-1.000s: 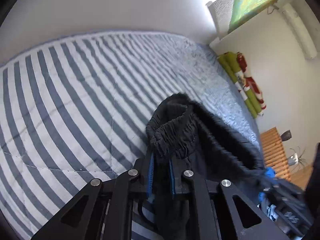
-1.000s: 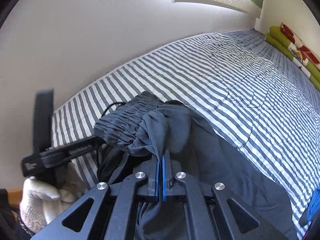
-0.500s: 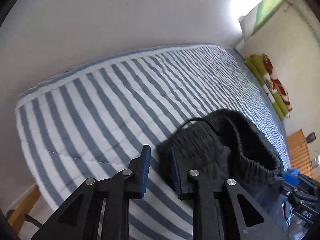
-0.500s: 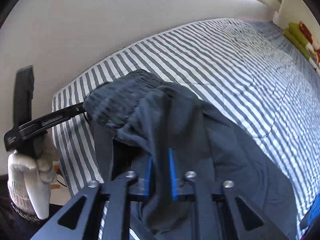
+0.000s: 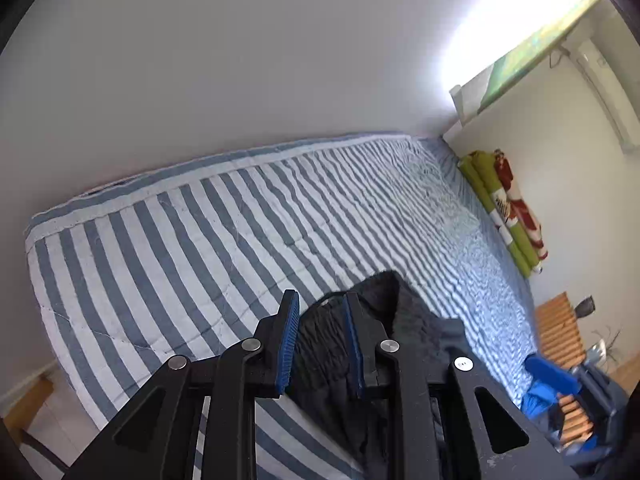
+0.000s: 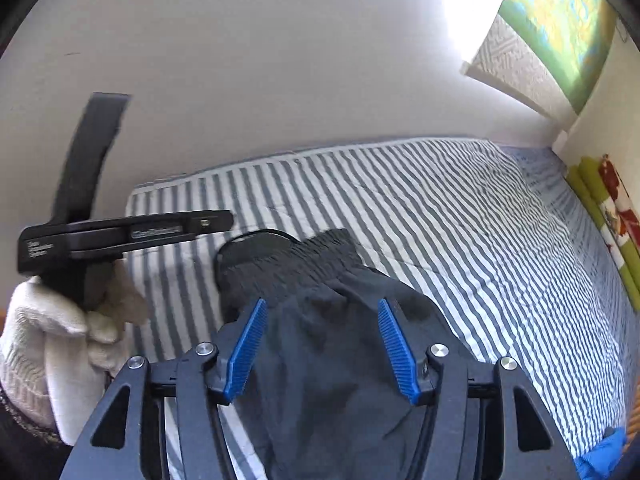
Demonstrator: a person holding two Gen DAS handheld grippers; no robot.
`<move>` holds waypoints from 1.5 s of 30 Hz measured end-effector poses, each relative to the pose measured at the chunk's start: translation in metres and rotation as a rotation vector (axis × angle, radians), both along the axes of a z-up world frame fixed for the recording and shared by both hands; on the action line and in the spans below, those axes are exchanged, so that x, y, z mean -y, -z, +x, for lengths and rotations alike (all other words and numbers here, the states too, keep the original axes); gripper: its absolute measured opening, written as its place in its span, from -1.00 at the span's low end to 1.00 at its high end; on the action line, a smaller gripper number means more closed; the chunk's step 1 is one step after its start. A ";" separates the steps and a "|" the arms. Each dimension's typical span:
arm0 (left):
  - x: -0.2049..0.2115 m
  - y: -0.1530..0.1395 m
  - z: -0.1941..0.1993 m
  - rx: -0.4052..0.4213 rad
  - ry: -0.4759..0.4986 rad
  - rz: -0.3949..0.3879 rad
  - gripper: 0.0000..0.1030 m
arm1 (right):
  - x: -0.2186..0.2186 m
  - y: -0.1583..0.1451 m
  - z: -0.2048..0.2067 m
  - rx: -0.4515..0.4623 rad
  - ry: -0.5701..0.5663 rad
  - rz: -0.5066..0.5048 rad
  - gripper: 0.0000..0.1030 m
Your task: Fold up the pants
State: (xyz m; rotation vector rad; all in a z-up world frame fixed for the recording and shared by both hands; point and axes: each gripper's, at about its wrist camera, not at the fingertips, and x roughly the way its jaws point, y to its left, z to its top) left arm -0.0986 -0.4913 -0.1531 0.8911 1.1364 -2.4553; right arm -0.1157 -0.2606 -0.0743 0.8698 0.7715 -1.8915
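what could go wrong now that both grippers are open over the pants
1. The pants lie bunched near the corner of the striped bed; a careless pull might drag them off.
2. The waistband sits crumpled between the open left gripper fingers, so a regrasp may catch uneven layers.
3. The right gripper is wide open above loose fabric, holding nothing.

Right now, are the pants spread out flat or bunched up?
Bunched up. The pants lie in a rumpled heap on the bed, waistband crumpled on top. Both grippers, left and right, are open.
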 end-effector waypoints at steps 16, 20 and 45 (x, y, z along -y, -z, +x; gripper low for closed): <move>0.025 0.007 0.006 -0.036 -0.053 0.051 -0.55 | 0.010 0.012 -0.073 0.108 0.125 0.039 -0.80; 0.023 0.007 0.002 -0.033 -0.045 0.044 -0.55 | -0.007 -0.029 -0.120 0.309 0.242 -0.152 -0.81; -0.113 -0.033 -0.033 0.010 0.329 -0.176 -0.52 | -0.319 -0.051 -0.060 0.265 0.506 -0.120 -0.17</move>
